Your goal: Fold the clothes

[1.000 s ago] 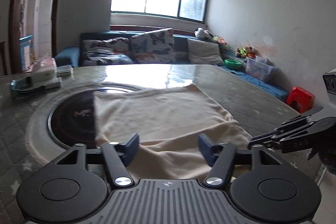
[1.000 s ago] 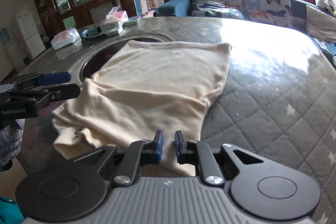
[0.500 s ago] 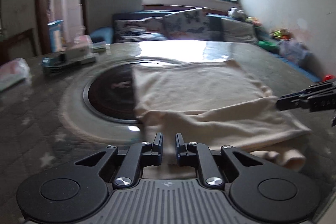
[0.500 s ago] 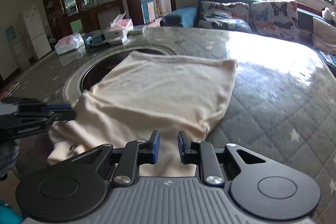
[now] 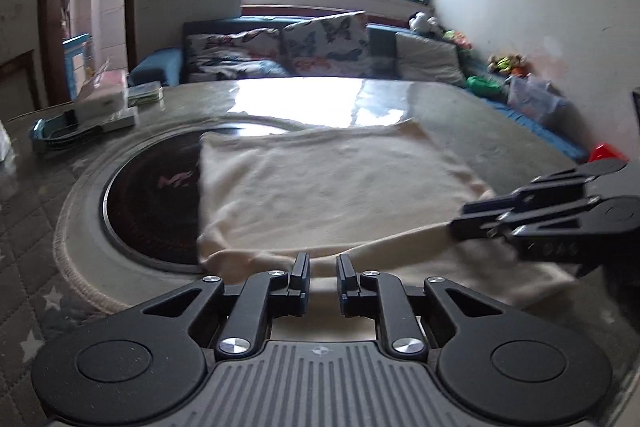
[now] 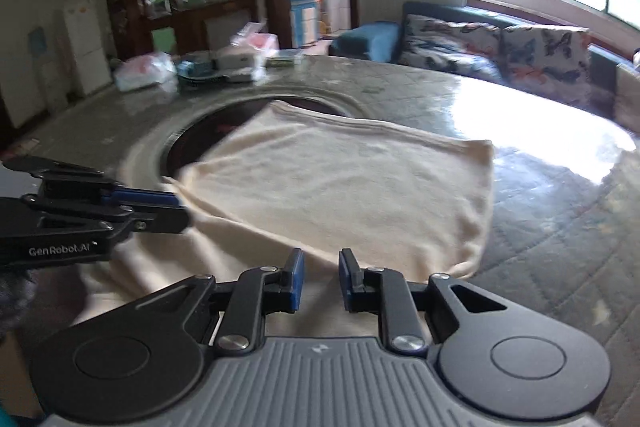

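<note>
Cloth (image 5: 332, 187) lies flat on the table (image 5: 500, 143) in the left view; we find the left gripper (image 5: 322, 277) narrowed on its near edge. In the right view, the right gripper (image 6: 321, 277) pinches likewise. We advise lifting both evenly, edge kept taut.

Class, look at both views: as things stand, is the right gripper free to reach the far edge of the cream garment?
Probably not at once. The right gripper is shut on the near edge of the cream garment, as is the left gripper. Nothing lies on the cloth, but it must let go first.
</note>
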A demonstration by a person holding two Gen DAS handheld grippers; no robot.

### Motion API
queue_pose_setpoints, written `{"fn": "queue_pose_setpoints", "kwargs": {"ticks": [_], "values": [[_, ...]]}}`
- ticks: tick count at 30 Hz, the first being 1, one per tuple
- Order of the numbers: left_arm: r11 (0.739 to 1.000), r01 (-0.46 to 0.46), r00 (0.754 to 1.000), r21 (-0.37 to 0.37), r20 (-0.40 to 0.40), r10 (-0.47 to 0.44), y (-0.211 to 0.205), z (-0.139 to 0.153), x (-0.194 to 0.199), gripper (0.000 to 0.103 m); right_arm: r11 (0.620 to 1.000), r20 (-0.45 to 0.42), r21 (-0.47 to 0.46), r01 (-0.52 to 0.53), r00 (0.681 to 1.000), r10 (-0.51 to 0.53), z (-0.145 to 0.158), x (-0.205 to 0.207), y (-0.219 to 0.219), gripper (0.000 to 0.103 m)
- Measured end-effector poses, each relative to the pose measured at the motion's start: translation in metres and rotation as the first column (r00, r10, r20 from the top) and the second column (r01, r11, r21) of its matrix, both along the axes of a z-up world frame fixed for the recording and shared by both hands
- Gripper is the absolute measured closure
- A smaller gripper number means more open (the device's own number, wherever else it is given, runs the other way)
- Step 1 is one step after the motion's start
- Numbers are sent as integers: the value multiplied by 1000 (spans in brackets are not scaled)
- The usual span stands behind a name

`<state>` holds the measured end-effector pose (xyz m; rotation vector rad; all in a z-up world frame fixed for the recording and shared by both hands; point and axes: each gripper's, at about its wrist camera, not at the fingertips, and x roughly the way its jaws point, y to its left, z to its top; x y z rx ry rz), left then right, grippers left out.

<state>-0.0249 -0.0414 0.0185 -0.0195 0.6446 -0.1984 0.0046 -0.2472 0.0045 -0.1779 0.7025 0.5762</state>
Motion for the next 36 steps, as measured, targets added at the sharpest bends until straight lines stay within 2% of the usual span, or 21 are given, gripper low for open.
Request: {"fn": "queue_pose_setpoints", "kwargs": {"ticks": [3, 6, 8, 12, 17, 21, 26, 29, 33, 35, 36], "values": [[1000, -14, 1000, -15, 15, 14, 19, -2, -10, 86, 999, -25, 14, 50, 998, -50, -5, 10, -11, 83], [997, -73, 997, 27, 31, 72, 30, 1, -16, 86, 997, -46, 40, 63, 997, -61, -5, 14, -18, 82], [997, -80, 996, -2, 28, 80, 37, 5, -18, 86, 998, -28, 27, 61, 998, -60, -3, 12, -16, 82], [1000, -16, 997, -20, 70, 18, 29, 15, -21, 86, 999, -8, 43, 9, 1000, -8, 5, 4, -4, 81], [998, 66, 997, 18, 44, -67, 12, 9, -7, 85, 982, -13, 40, -185, 983, 185, 10, -15, 37, 82], [997, 56, 998, 45, -2, -56, 16, 0, 2, 85, 965, -37, 21, -261, 964, 262, 2, -20, 65, 82], [998, 47, 999, 34, -14, -47, 29, 3, 4, 85, 931, -55, 43, -362, 930, 364, -1, -31, 83, 82], [1000, 24, 1000, 16, 1, -24, 38, 8, 1, 84, 929, -37, 55, -366, 929, 368, 2, -33, 86, 82], [1000, -9, 1000, -4, 22, 9, 51, 16, -4, 82, 940, -77, 97, -328, 939, 336, -1, -25, 87, 80], [1000, -28, 999, -10, 34, 28, 55, 20, -6, 73, 933, -91, 118, -341, 932, 352, -3, -25, 90, 80], [999, -36, 999, -16, 37, 37, 57, 22, -7, 71, 926, -88, 122, -357, 925, 369, -3, -27, 93, 80]]}}
